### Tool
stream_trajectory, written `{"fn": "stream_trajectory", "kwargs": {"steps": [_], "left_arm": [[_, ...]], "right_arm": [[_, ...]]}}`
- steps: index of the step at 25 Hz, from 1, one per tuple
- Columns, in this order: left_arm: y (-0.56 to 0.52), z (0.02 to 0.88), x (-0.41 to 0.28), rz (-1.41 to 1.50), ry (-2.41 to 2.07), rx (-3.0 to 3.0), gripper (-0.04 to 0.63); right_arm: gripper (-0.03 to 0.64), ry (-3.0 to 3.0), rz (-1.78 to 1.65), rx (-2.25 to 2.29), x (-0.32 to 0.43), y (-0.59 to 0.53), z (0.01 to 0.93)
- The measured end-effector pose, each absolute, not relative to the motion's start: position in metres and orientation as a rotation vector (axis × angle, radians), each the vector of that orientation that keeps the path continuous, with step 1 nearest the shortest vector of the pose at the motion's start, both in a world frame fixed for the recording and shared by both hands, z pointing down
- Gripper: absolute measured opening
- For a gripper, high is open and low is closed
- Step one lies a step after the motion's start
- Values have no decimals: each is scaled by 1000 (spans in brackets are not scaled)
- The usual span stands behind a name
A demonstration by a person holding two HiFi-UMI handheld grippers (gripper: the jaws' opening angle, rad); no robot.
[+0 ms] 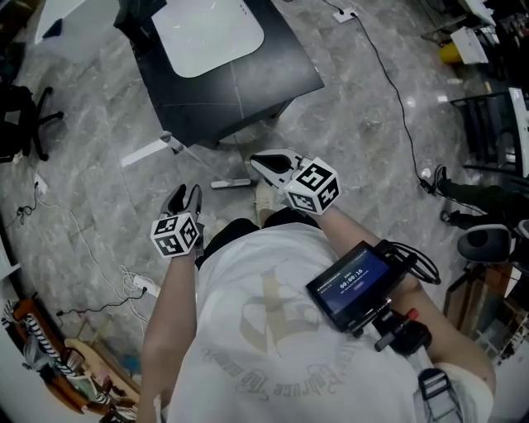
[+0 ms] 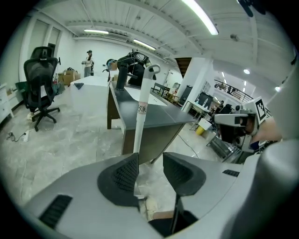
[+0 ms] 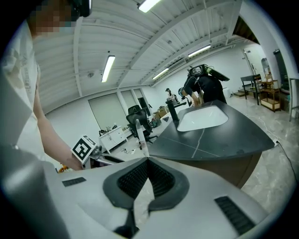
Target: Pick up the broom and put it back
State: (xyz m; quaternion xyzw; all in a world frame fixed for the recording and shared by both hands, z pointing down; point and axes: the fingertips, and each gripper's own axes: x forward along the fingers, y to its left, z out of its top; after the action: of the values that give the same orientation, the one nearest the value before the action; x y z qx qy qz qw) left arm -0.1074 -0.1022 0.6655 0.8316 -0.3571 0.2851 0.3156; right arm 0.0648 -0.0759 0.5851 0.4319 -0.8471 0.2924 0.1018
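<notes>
Grey floor [image 1: 347,124], broom [image 2: 141,116] beside table [image 1: 231,83]

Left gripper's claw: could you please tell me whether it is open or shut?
Open. The left gripper has its dark ribbed pads apart, floor showing between them, and the white broom pole stands beyond, ungripped.

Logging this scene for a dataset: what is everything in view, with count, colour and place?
broom: one, white handle, upright against the table
table: one, dark grey, ahead of the person
basin: one, white, set in the tabletop
office chair: one, black, floor left of the table
cable: one, black, floor right of the table
screen: one, black, lit, on the person's front
left gripper: one, grey, open, broom handle beyond its jaws
right gripper: one, grey, shut, empty
</notes>
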Motion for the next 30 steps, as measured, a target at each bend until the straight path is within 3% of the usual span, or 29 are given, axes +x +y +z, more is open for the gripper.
{"fn": "stream_trajectory", "kwargs": {"steps": [3,11,30], "left_arm": [[-97,640,-119,674,-934,2232,164],[-89,572,-148,482,-931,2377,13],[-44,542,-193,411,-818,2482,12]], "right_arm": [[17,-2519,824,1269,47,-77,576],[17,-2569,690,1231,3,-60,544],[17,-2548,651,1303,-43,-15,522]]}}
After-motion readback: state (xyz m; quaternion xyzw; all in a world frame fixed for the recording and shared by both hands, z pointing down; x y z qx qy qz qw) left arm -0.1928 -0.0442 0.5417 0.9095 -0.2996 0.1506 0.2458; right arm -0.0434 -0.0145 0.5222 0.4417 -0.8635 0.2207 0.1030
